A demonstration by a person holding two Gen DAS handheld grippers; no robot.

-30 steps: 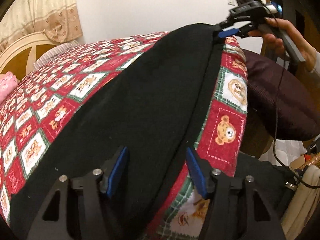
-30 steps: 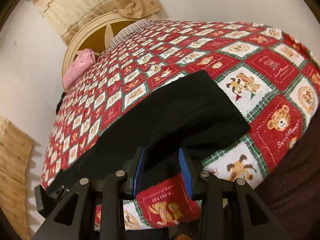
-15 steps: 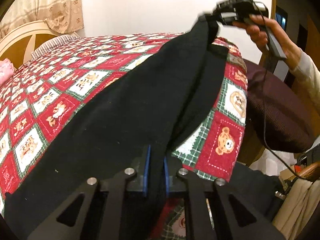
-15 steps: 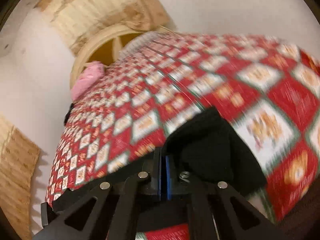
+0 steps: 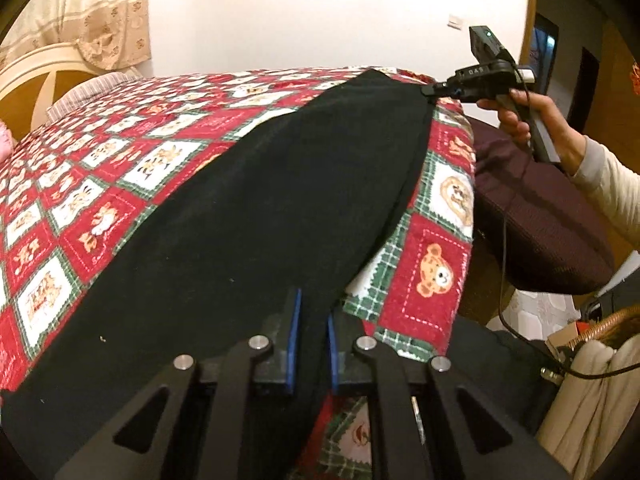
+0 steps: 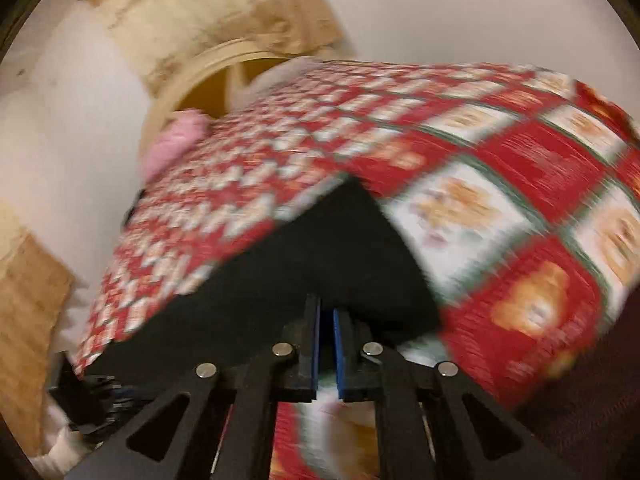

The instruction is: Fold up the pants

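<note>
We have the black fabric pants (image 5: 248,216) laid long across the red patchwork teddy-bear quilt (image 5: 436,264), hugging its near edge. Left gripper (image 5: 312,344) pinches one end, pads nearly closed on cloth. Right gripper (image 6: 326,344) likewise clamps the far end (view blurred). Quilt beyond the pants lies bare.

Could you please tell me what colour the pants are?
Plain black pants, seen best in the left wrist view.
</note>
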